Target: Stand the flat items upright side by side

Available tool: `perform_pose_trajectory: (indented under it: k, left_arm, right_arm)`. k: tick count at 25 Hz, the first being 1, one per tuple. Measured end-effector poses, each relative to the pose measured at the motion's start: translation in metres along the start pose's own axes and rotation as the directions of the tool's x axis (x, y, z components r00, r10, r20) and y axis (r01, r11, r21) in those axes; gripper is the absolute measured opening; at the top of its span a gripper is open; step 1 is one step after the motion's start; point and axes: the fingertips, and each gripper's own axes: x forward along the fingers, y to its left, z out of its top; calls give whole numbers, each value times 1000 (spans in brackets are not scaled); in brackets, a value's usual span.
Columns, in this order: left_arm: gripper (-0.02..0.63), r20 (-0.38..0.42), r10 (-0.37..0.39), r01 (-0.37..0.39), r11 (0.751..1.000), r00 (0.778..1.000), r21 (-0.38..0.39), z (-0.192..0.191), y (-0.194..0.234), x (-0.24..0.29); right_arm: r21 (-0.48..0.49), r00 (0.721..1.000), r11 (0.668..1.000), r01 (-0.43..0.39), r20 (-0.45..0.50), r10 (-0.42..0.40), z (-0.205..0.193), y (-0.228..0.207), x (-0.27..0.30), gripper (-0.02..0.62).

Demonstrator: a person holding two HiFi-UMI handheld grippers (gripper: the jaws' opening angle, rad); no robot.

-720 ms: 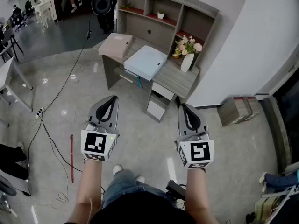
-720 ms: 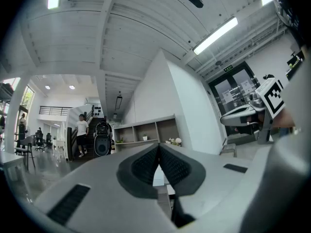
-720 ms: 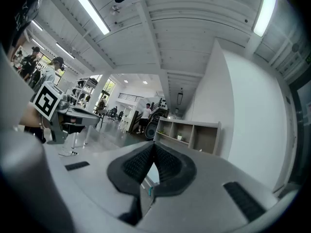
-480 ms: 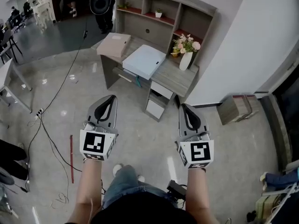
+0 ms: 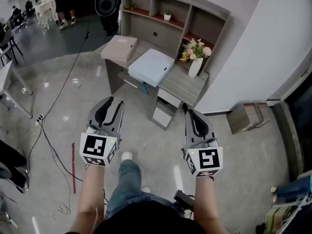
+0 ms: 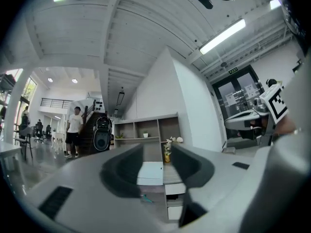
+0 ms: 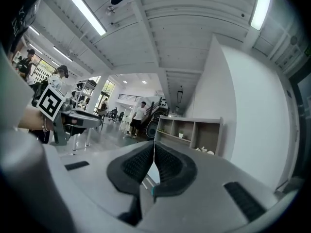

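Two flat items lie on a grey desk (image 5: 183, 82) ahead: a tan one (image 5: 119, 48) at its left end and a light blue one (image 5: 151, 66) beside it. The blue one (image 6: 149, 173) also shows between the jaws in the left gripper view. My left gripper (image 5: 111, 103) is held level over the floor, well short of the desk. It is open by a small gap with nothing in it (image 6: 158, 161). My right gripper (image 5: 191, 112) is level beside it, shut and empty (image 7: 154, 154).
A white vase of flowers (image 5: 196, 65) stands on the desk's right end, under a shelf unit (image 5: 168, 13). A cardboard box (image 5: 246, 115) sits by the white wall at right. Cables (image 5: 53, 145) and a red rod (image 5: 74, 165) lie on the floor at left. A person (image 5: 63, 4) stands far back.
The left gripper's jaws have parted a little and it has shifted slightly left. The person's foot has stepped forward. A person has come into view at the top left.
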Motion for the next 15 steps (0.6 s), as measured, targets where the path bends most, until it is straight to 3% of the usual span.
perform_pose_trajectory:
  k: [1, 2, 4, 6, 8, 15]
  left_arm:
    - [262, -9, -2, 2, 1000, 1000, -18, -3, 4, 7]
    - [393, -17, 2, -2, 1000, 1000, -26, -6, 9, 13]
    - [489, -32, 23, -24, 1000, 999, -18, -11, 20, 26]
    - [527, -49, 40, -41, 999, 998, -10, -14, 30, 38]
    - [540, -62, 51, -52, 999, 997, -15, -17, 41, 50]
    - [540, -67, 53, -54, 998, 996, -19, -32, 83, 100]
  right_arm:
    - [2, 1000, 1000, -2, -7, 3, -2, -1, 7, 17]
    - [7, 1000, 1000, -8, -14, 8, -4, -1, 14, 24]
    - [30, 1000, 999, -25, -19, 25, -6, -1, 30, 226]
    - [55, 999, 998, -36, -7, 37, -6, -1, 46, 332]
    - [65, 1000, 997, -30, -4, 31, -6, -3, 61, 377]
    - [86, 998, 996, 3, -64, 2, -18, -19, 126, 391]
